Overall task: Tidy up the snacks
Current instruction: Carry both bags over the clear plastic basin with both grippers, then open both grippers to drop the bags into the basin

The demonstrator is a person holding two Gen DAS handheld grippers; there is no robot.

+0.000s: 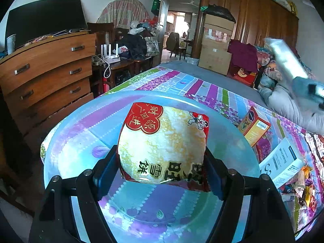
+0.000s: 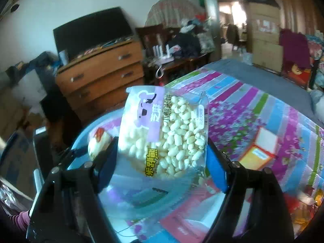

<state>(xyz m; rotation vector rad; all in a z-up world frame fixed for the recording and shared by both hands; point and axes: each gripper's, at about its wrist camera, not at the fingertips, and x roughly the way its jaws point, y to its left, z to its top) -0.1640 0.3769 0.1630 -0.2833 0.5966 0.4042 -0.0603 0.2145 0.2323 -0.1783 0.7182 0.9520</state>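
The red rice cracker bag [image 1: 164, 141] is clamped in the left gripper [image 1: 162, 162] over the clear blue tub [image 1: 81, 109], which is set at the bed's corner with open bedspread [image 1: 202, 89] beyond its rim. Only in the right wrist view is the puffed rice bag [image 2: 166, 133] seen, squeezed in the right gripper [image 2: 162, 158] above the same tub. That view is blurred, and the orange box [image 1: 254, 125] is cut off by the tub's rim.

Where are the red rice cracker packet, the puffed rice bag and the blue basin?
red rice cracker packet [image 1: 162, 141], left wrist view, its pale middle.
puffed rice bag [image 2: 172, 137], right wrist view, the clear window.
blue basin [image 1: 81, 121], left wrist view, inner wall.
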